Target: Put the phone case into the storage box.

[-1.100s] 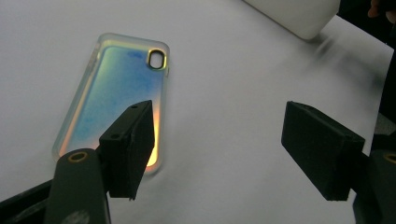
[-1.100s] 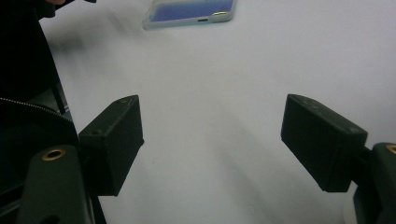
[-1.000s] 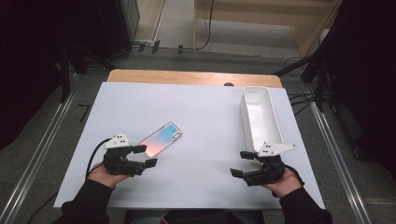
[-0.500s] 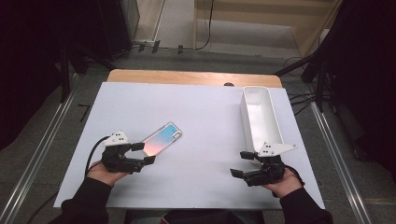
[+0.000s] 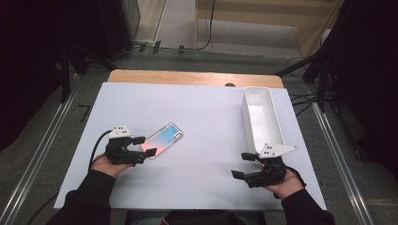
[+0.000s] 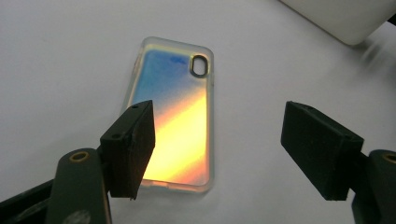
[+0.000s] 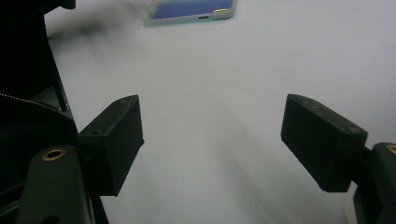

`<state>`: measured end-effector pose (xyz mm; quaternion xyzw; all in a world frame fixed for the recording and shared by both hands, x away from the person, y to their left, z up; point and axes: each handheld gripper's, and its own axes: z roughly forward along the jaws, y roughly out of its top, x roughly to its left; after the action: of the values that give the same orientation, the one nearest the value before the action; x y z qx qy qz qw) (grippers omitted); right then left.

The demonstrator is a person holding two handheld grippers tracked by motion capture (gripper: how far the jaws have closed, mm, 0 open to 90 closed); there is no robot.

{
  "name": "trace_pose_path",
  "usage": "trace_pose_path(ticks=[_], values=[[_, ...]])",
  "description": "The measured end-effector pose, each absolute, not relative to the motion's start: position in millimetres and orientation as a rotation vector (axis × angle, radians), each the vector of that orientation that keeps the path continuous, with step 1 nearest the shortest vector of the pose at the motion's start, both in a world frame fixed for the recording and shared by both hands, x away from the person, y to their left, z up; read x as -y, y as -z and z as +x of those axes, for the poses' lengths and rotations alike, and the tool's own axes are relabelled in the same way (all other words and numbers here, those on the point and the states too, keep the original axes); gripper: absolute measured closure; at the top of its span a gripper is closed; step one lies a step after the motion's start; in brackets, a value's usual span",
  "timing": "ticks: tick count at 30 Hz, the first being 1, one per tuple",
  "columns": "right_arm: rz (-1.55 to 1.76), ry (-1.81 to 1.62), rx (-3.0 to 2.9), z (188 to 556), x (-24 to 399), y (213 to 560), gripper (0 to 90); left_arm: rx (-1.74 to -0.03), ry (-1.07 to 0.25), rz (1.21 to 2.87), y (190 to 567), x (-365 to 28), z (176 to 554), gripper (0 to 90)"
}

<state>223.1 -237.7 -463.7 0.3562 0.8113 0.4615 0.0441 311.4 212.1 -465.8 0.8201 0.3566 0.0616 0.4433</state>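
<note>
An iridescent phone case (image 5: 162,139) lies flat on the white table (image 5: 197,112), its camera cutout pointing away from me. The left gripper (image 5: 146,146) hovers at the case's near end, open, with that end between its jaws. In the left gripper view the case (image 6: 175,116) glows blue to orange; one jaw overlaps its near left corner and the other stands well clear on the right. The right gripper (image 5: 240,165) is open near the table's front right, over bare table. The right gripper view shows the case (image 7: 189,10) far off at the top edge.
A long white bin (image 5: 262,119) stands upright along the table's right side, just beyond the right hand; its corner (image 6: 341,18) shows in the left gripper view. A wooden strip (image 5: 187,77) borders the far table edge. Dark floor, rails and cables surround the table.
The left gripper has shifted slightly along the near end of the phone case. The right gripper and the bin have stayed where they were.
</note>
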Motion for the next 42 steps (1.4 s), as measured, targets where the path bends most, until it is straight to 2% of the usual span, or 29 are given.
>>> trace_pose_path(ticks=[10, 42], values=[[1.092, -1.404, -2.483, 223, 238, 464, 19.6, -0.883, -0.162, 2.077, 469, -204, 326, 25.9], [1.092, -1.406, -2.488, 223, 238, 464, 19.6, -0.804, -0.18, 2.065, 459, -169, 374, 26.0]])
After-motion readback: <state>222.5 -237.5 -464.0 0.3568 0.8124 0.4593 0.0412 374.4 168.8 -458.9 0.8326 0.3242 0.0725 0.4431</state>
